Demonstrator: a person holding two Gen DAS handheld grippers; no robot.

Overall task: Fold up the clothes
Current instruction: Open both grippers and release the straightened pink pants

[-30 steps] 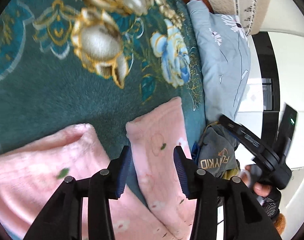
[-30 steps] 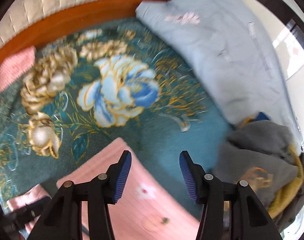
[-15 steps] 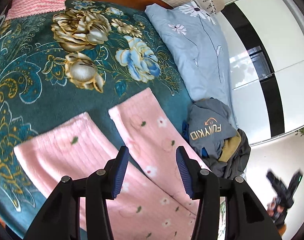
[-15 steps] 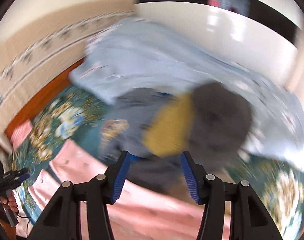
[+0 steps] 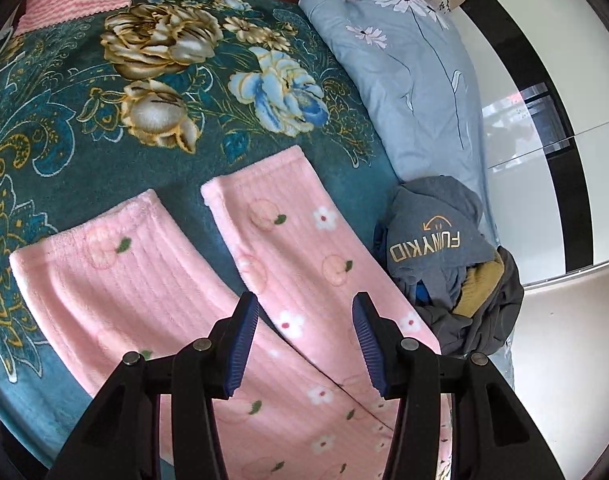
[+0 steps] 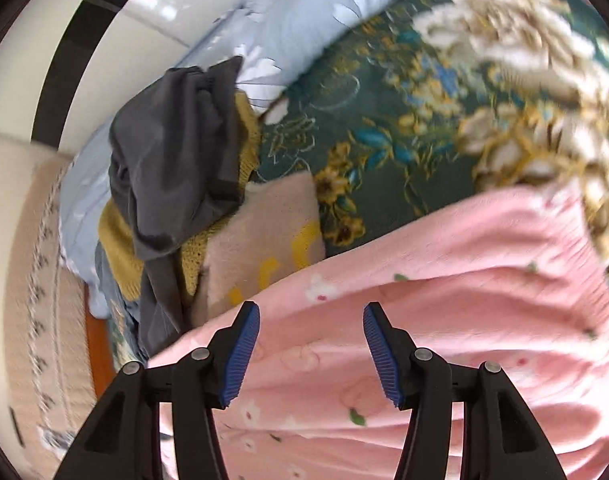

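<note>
Pink fleece trousers (image 5: 304, 264) with flowers and peaches lie flat on the teal floral bedspread (image 5: 64, 128), both legs spread towards the headboard. My left gripper (image 5: 304, 344) hovers open above the right-hand leg, nothing between its blue pads. In the right wrist view the same pink trousers (image 6: 444, 280) fill the lower half, slightly rumpled. My right gripper (image 6: 310, 354) is open just over them, holding nothing.
A heap of grey, mustard and dark clothes (image 5: 448, 264) lies right of the trousers, beside a pale blue flowered quilt (image 5: 408, 80). A pink striped cloth (image 5: 76, 2) lies by the wooden headboard. A beige garment (image 6: 264, 240) sits under the dark heap (image 6: 176, 152).
The left gripper has drawn back and up, so both trouser legs now show. The right gripper swung fast from the bedspread past the clothes heap and now faces the pink trousers.
</note>
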